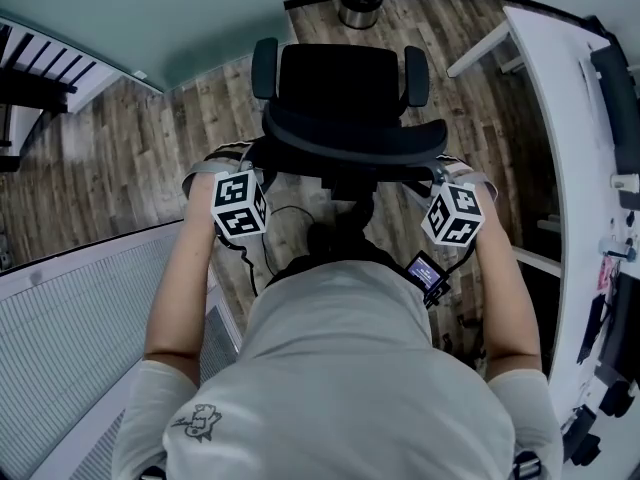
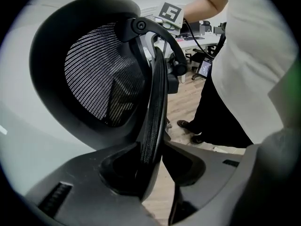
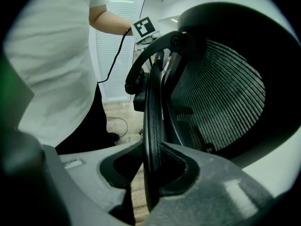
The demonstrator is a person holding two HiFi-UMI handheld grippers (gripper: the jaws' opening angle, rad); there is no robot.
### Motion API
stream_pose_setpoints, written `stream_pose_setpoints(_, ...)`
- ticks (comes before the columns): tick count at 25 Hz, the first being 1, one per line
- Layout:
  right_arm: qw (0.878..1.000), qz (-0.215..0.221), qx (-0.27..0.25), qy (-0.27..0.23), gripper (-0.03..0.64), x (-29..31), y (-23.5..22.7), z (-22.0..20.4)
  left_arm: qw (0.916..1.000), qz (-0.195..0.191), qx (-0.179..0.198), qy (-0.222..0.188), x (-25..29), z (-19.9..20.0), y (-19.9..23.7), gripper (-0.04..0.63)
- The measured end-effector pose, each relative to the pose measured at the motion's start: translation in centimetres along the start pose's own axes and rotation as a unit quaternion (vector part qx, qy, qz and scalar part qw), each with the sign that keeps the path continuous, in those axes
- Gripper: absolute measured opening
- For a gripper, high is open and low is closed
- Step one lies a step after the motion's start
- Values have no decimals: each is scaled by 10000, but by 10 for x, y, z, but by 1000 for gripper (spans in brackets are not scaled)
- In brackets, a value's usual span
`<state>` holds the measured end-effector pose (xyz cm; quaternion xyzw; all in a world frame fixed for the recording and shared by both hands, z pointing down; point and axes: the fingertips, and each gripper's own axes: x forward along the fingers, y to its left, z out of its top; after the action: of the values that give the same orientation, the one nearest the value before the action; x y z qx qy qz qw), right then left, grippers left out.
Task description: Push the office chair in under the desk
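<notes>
Risks first. The office chair point(image 1: 340, 88) sits upper centre of the head view, well apart from the desk point(image 1: 570, 118), which runs down the right edge. The seat points toward the top of the frame, not at the desk, so the chair likely needs turning as well as rolling. Uneven push from the two sides would probably spin the seat on its column instead of moving the base. Both holds are on the thin backrest rim point(image 1: 355, 138), high above the castors, so a hard shove may recline or tip the backrest, or a jaw may slide off the rim. The armrests could knock the desk edge or its white leg point(image 1: 480, 48) if the approach comes in skewed. A dark cable point(image 1: 290, 218) loops on the floor just below the chair and may snag a castor, though its exact run is hidden. Tongs: left gripper point(image 2: 157, 166) is only part closed, its jaws clamped on the left edge of the rim, which stands upright between them. Right gripper point(image 3: 148, 166) is closed further, pinching the right edge of the same rim, seated against its right-hand pad.
</notes>
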<state>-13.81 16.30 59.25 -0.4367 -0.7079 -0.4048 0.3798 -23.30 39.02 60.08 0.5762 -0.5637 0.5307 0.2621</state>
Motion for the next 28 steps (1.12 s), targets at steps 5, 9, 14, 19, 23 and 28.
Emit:
stream_pose_setpoints(5, 9996, -170, 201, 43, 100, -4, 12, -3, 9997, -85, 234, -51, 2, 6, -1, 142)
stream_pose_setpoints(9, 9987, -191, 462, 95, 101, -9, 21, -5, 9986, -183, 492, 16, 4, 12, 0, 143)
stream_pose_setpoints(14, 9962, -268, 814, 141, 101, -22, 43, -19, 9961, -289, 838, -42, 8, 34, -7, 141)
stream_pose_setpoints(19, 9926, -315, 1145, 236, 106, -39, 65, -45, 9920, -467, 1156, -211, 15, 67, -19, 141)
stream_pose_setpoints(23, 9892, -462, 1358, 299, 110, -55, 78, -74, 9880, -579, 1394, -338, 24, 103, -26, 141)
stream_pose_setpoints(28, 9828, -670, 1685, 345, 110, -73, 85, -108, 9825, -676, 1701, -335, 42, 146, -15, 140)
